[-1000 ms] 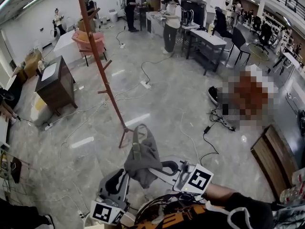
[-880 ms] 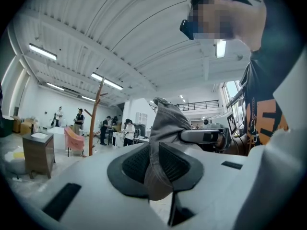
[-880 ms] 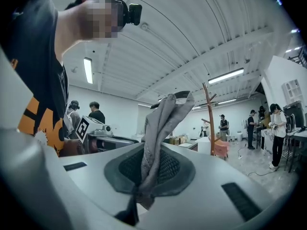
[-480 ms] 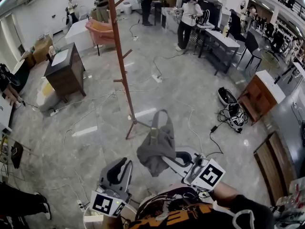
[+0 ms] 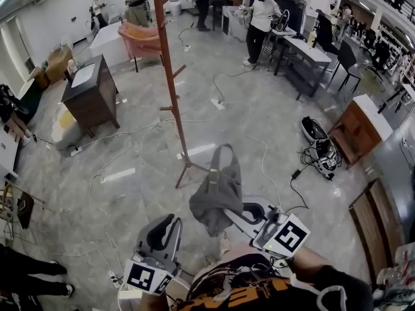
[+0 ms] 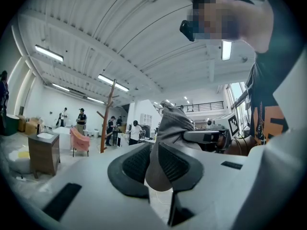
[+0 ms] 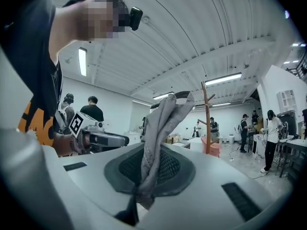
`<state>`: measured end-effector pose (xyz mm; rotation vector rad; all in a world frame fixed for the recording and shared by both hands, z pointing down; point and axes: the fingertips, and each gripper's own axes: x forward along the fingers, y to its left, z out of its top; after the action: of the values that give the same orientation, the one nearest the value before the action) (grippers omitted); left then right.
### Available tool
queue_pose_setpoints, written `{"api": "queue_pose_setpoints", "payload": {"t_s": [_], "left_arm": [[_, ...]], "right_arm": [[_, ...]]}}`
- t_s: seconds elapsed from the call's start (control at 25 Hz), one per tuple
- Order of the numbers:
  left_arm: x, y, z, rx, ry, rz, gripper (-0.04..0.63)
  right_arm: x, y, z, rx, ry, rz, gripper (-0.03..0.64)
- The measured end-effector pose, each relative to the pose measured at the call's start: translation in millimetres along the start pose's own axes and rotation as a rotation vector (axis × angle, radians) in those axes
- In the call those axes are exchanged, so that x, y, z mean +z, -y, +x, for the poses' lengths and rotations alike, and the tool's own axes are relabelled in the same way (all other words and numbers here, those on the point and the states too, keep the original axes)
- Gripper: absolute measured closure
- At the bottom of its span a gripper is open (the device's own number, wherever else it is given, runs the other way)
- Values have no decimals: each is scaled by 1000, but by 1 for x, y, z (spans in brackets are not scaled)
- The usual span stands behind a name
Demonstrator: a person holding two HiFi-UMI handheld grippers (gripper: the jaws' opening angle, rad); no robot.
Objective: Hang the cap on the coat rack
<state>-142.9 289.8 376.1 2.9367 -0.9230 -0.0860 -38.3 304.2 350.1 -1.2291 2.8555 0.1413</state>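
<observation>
The grey cap (image 5: 217,192) hangs bunched in front of me, its strap loop standing up. My right gripper (image 5: 229,213) is shut on its cloth; in the right gripper view the cap (image 7: 160,128) rises from between the pads (image 7: 169,169). My left gripper (image 5: 166,230) is lower left, apart from the cap, jaws slightly open and empty. In the left gripper view the cap (image 6: 171,124) shows through the gap of that gripper (image 6: 154,166). The brown wooden coat rack (image 5: 170,76) stands ahead on the floor, left of the cap, and also shows as the rack (image 7: 207,121).
A dark wooden cabinet (image 5: 91,96) and a pink armchair (image 5: 139,41) stand left of the rack. Cables (image 5: 262,157) run over the grey floor. A wooden cabinet (image 5: 360,128) and gear (image 5: 319,144) are to the right. People stand at desks (image 5: 298,47) at the back.
The coat rack has come closer and stands more upright in view. The cap, still in my right gripper, has shifted right and toward the rack's foot. My left gripper stays low.
</observation>
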Motion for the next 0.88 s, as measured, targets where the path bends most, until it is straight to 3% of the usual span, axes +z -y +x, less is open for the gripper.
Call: {"api": "queue_pose_setpoints", "payload": {"t_s": [0.4, 0.88], "left_arm": [[26, -18, 72, 19, 22, 70, 523], [15, -47, 157, 113, -14, 128, 523]], "right_arm": [[-4, 77, 23, 59, 45, 12, 578], [-21, 159, 41, 135, 48, 12, 578]]}}
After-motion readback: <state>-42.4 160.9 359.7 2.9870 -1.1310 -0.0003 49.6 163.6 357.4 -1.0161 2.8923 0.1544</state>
